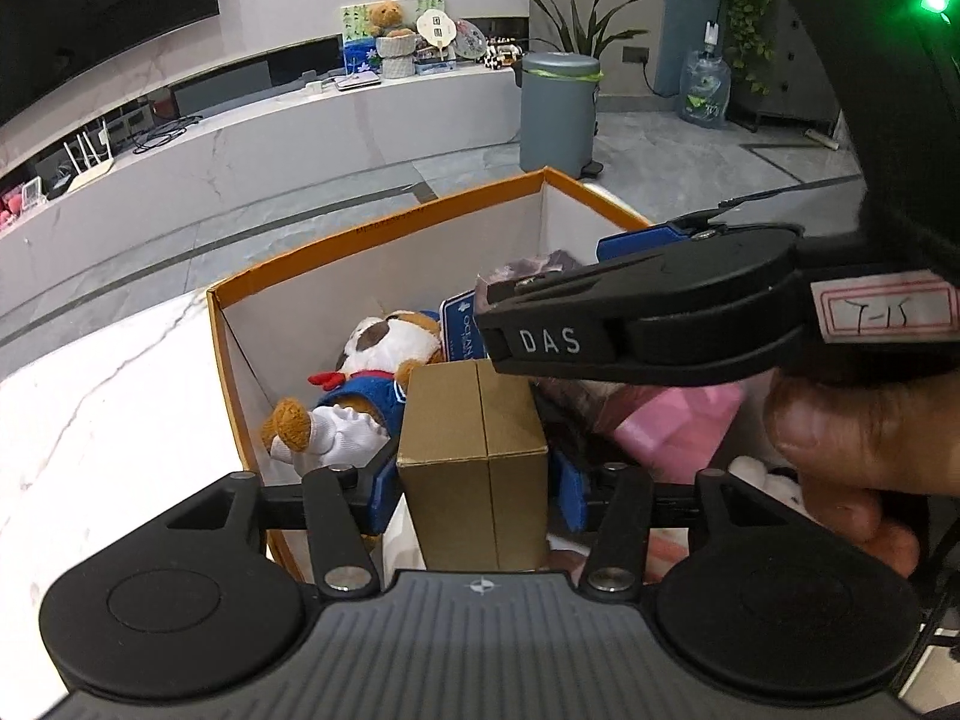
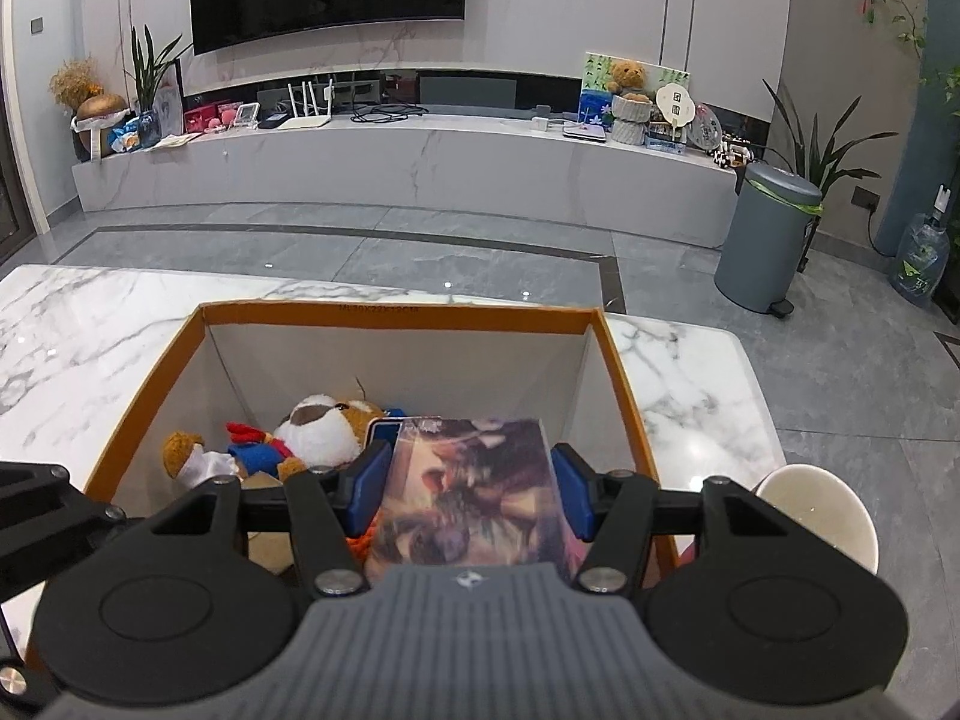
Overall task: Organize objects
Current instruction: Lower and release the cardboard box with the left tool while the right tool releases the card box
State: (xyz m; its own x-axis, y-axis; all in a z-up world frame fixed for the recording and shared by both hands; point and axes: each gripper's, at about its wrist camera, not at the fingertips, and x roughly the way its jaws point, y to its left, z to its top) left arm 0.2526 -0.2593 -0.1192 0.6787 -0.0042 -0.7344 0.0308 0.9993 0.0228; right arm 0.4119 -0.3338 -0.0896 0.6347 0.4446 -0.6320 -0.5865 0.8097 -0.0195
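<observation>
Your left tongs (image 1: 474, 483) are clamped on a plain tan carton (image 1: 477, 456), the blue pads pressing its two side faces so it stays upright over the orange-rimmed box (image 1: 384, 222). That side grip leaves the carton's bottom free, which looks right for lowering it straight in. Your right tongs (image 2: 468, 489) grip a flat printed packet (image 2: 474, 492) by its long edges, tilted forward above the same box, so it can probably slide in flat against what is already there. From the left camera, the right tool crosses just above the carton, so the two loads are close; mind a collision if you lower both at once. Inside the box lies a plush dog (image 2: 312, 435) in blue clothes, toward the left wall. The box stands on the marble surface (image 2: 90, 324).
</observation>
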